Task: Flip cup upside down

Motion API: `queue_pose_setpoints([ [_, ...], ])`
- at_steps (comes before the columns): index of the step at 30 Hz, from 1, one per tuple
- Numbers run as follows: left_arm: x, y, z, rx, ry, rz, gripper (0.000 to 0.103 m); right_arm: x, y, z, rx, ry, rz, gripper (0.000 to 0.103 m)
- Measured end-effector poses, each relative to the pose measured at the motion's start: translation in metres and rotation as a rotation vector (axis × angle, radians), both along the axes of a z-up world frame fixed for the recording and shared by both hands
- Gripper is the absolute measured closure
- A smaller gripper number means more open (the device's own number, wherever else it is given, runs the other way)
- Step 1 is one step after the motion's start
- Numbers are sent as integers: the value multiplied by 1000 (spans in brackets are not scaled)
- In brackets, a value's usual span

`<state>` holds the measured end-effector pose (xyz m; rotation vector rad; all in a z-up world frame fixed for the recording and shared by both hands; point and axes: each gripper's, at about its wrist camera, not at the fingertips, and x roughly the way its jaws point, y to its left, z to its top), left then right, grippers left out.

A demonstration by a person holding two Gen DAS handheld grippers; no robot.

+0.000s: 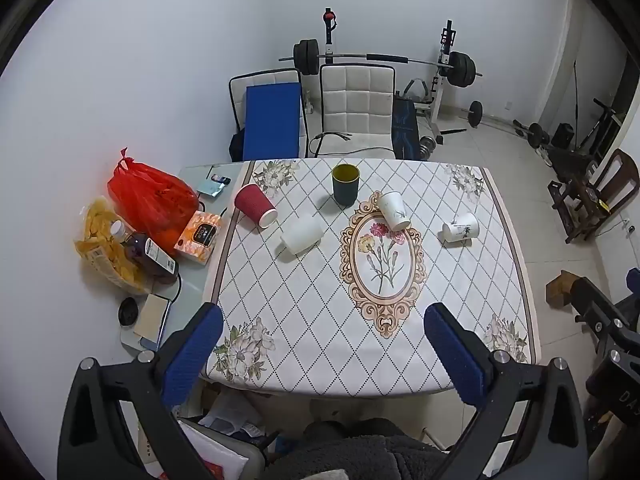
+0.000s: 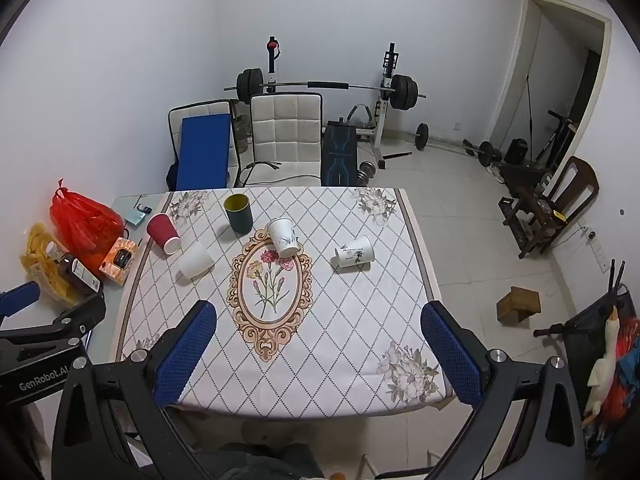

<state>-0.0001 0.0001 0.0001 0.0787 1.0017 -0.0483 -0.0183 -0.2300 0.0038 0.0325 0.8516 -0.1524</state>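
Note:
Several cups sit on the patterned tablecloth [image 1: 304, 304]. A dark green cup [image 1: 345, 184] [image 2: 239, 213] with a yellow inside stands upright at the far side. A red cup [image 1: 255, 211] [image 2: 163, 234], a plain white cup [image 1: 302, 235] [image 2: 195, 262] and two white printed cups [image 1: 394, 211] [image 1: 461, 227] [image 2: 284, 237] [image 2: 354, 257] lie on their sides. My left gripper [image 1: 324, 322] and right gripper [image 2: 320, 320] are both open and empty, held above the table's near edge, well short of the cups.
Left of the cloth lie a red plastic bag [image 1: 150, 196], a bag of chips [image 1: 102, 240], a brown bottle [image 1: 146, 254] and an orange box [image 1: 200, 236]. Two chairs [image 1: 356, 108] and a barbell rack [image 1: 384, 60] stand behind the table. A wooden block [image 2: 518, 304] lies on the floor at right.

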Motion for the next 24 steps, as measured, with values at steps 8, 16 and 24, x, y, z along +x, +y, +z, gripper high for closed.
queue_pose_setpoints([
  [8,1,1,1,4,-5,5,0,-1,0,3,7,1,-1,0],
  [16,5,-4,7,5,-6,3,0,-1,1,6,7,0,-1,0],
  [24,2,-7,19,2,-23,7,0,-4,-3,7,18,-3,2,0],
])
